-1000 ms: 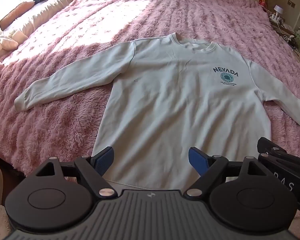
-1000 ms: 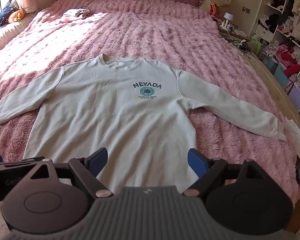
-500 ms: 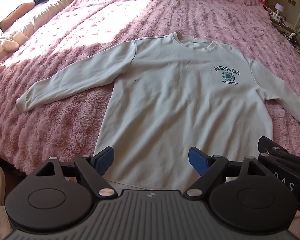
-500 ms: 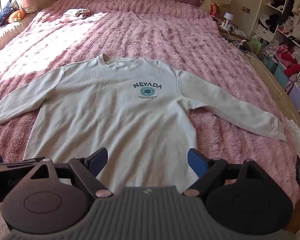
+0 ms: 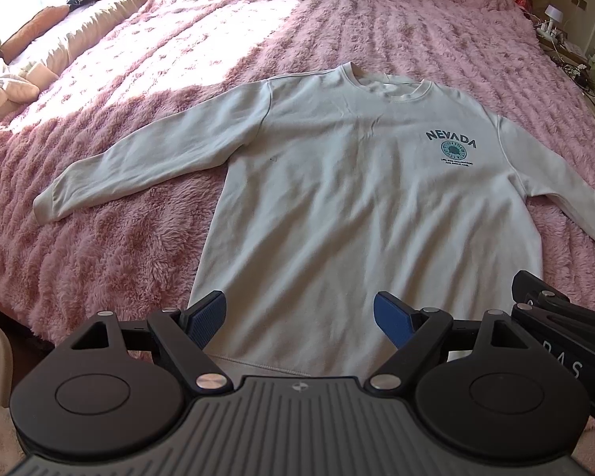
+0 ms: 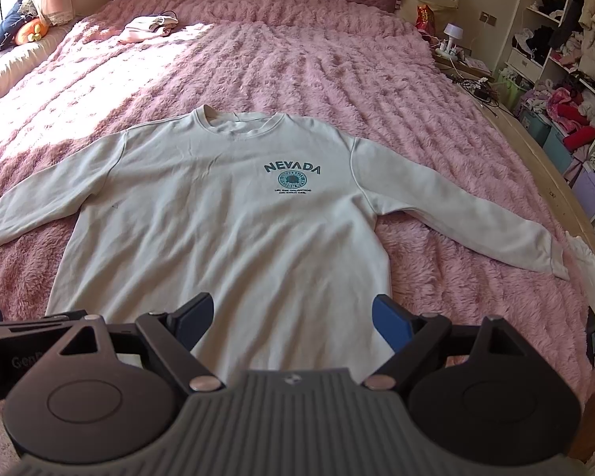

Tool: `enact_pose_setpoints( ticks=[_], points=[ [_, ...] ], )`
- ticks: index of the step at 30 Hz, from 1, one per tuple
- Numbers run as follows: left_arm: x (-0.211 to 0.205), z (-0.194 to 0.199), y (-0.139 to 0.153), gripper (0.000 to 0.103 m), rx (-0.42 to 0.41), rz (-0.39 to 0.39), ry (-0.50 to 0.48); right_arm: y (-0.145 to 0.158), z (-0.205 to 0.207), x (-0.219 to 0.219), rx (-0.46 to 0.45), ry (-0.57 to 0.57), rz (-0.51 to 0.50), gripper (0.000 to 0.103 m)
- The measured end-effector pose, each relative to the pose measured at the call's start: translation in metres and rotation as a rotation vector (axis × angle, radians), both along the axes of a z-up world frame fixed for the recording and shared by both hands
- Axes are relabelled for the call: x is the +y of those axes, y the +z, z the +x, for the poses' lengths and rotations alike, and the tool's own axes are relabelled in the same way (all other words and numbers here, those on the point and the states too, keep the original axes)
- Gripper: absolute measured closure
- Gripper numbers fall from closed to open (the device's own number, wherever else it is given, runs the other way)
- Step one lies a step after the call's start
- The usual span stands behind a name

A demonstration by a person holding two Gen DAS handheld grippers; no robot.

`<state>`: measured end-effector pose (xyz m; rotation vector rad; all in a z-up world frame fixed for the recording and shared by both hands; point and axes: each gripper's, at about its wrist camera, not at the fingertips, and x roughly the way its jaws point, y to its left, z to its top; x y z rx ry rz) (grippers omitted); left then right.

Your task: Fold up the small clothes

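While the pale sweatshirt (image 5: 361, 206) lies flat, front up, sleeves spread on the pink blanket (image 5: 146, 91), the left gripper (image 5: 299, 317) and right gripper (image 6: 291, 315) hover over its hem, fingers wide apart, holding nothing.

Each hand-held gripper, left (image 5: 299, 313) and right (image 6: 291, 313), had a ribbed grey body, two black round-ended arms with silver screws, and blue ribbed fingers (image 5: 204, 315). White lettering marked the black side of each one, only partly legible.
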<state>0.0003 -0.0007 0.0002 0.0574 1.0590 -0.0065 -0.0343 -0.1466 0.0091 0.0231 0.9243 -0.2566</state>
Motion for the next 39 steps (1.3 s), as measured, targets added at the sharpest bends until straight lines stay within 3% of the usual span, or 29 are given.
enact_pose_setpoints(
  ticks=[39],
  points=[
    [-0.0053, -0.0046, -0.0003, 0.004, 0.012, 0.008, -0.005, 0.0002, -0.0056, -0.0004, -0.001, 0.002, 0.001, 0.02]
  ],
)
